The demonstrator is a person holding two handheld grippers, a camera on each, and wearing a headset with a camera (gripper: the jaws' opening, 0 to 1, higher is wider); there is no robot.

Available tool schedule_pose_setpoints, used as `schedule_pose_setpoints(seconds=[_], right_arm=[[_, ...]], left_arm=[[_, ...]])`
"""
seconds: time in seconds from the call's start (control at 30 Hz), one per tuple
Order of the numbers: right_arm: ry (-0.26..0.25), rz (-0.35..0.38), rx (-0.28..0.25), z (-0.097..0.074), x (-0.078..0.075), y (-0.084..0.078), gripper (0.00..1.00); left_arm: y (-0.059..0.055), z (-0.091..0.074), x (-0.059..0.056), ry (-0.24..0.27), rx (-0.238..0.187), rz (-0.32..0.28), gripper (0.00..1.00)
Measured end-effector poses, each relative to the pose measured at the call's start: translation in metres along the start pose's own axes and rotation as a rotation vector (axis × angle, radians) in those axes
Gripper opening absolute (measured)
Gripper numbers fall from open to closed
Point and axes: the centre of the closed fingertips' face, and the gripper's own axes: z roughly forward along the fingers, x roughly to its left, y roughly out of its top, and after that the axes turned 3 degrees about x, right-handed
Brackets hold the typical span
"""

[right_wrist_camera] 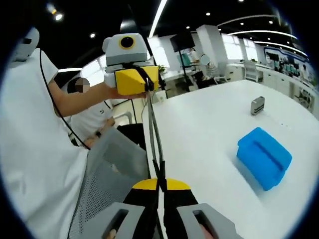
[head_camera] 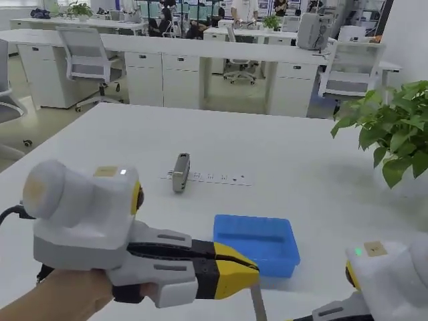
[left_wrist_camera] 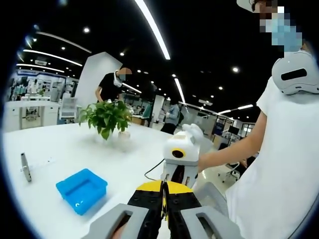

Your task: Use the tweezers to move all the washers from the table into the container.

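Thin metal tweezers stretch between the two grippers. My right gripper is shut on one end, and my left gripper holds the other end in its yellow jaws. In the head view the left gripper sits at the lower left with the tweezers hanging from its tip. The right gripper's white body is at the lower right. In the left gripper view my jaws are pressed together. The blue container stands on the white table just beyond the grippers.
A white power strip with a grey block on it lies mid-table behind the container. A potted plant stands at the right edge. A grey mesh chair is beside the table. White desks and office chairs lie beyond.
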Motion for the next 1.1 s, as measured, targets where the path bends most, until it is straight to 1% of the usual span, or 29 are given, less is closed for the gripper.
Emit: schedule_pose_setpoints(seconds=[0.07,0.13,0.17,0.2,0.27,0.3,0.33,0.37,0.4,0.47,0.5,0.53,0.57,0.6,0.63,0.67,0.7,0.73,0.77,0.83,0.93,1.03,1.07,1.1], right_arm=[[-0.02,-0.019,0.038,0.0,-0.003,-0.002,0.0],[-0.033,-0.041,0.067,-0.001,-0.005,-0.004,0.0],[-0.039,-0.063,0.085,-0.002,-0.007,-0.006,0.0],[-0.041,-0.069,0.096,-0.002,-0.008,-0.007,0.0],[-0.063,-0.102,0.145,-0.003,-0.015,-0.013,0.0],[-0.064,-0.114,0.168,-0.003,-0.017,-0.016,0.0],[-0.071,-0.126,0.187,-0.003,-0.019,-0.019,0.0],[-0.08,-0.142,0.199,-0.003,-0.021,-0.02,0.0],[-0.089,-0.16,0.222,-0.003,-0.023,-0.023,0.0],[-0.097,-0.185,0.265,-0.002,-0.027,-0.029,0.0],[-0.098,-0.193,0.272,-0.002,-0.027,-0.031,0.0],[-0.096,-0.199,0.28,-0.001,-0.028,-0.032,0.0],[-0.099,-0.212,0.3,-0.001,-0.03,-0.037,0.0],[-0.105,-0.221,0.316,-0.001,-0.032,-0.039,0.0],[-0.11,-0.231,0.331,-0.001,-0.034,-0.042,0.0],[-0.117,-0.246,0.348,-0.001,-0.036,-0.045,0.0],[-0.123,-0.257,0.361,-0.002,-0.038,-0.047,0.0],[-0.132,-0.273,0.379,-0.002,-0.04,-0.049,0.0],[-0.139,-0.294,0.403,-0.002,-0.042,-0.052,0.0],[-0.141,-0.306,0.425,0.001,-0.045,-0.057,0.0],[-0.148,-0.321,0.445,0.005,-0.051,-0.064,0.0],[-0.16,-0.338,0.462,0.009,-0.057,-0.07,0.0],[-0.166,-0.348,0.47,0.01,-0.059,-0.072,0.0],[-0.173,-0.359,0.478,0.011,-0.062,-0.074,0.0]], left_arm=[[-0.002,-0.001,0.004,0.007,0.004,-0.008,0.0],[-0.004,-0.001,0.007,0.017,0.012,-0.002,0.0],[-0.006,-0.001,0.007,0.011,0.024,0.0,0.0],[-0.007,-0.002,0.007,0.005,0.036,0.0,0.0],[-0.014,-0.001,0.008,0.004,0.082,0.015,0.0],[-0.019,-0.002,0.009,0.002,0.122,0.013,0.0],[-0.023,-0.002,0.01,0.004,0.15,0.019,0.0],[-0.025,-0.002,0.011,0.005,0.17,0.035,0.0],[-0.03,-0.002,0.012,0.004,0.204,0.049,0.0],[-0.038,-0.001,0.015,0.007,0.258,0.066,0.0],[-0.04,0.0,0.015,0.006,0.264,0.068,0.0],[-0.043,0.001,0.016,0.005,0.282,0.069,0.0],[-0.05,0.0,0.017,0.002,0.325,0.075,0.0],[-0.055,0.0,0.018,0.005,0.351,0.082,0.0],[-0.061,0.001,0.02,0.011,0.378,0.103,0.0],[-0.063,0.002,0.02,0.011,0.384,0.108,0.0],[-0.068,0.003,0.02,0.008,0.398,0.106,0.0],[-0.074,0.002,0.023,0.01,0.422,0.104,0.0],[-0.083,0.001,0.027,0.021,0.469,0.12,0.0],[-0.096,0.002,0.031,0.031,0.521,0.137,0.0],[-0.109,0.006,0.036,0.044,0.548,0.144,0.0],[-0.123,0.008,0.04,0.054,0.586,0.146,0.0],[-0.129,0.008,0.044,0.064,0.612,0.168,0.0],[-0.133,0.008,0.046,0.07,0.629,0.184,0.0]])
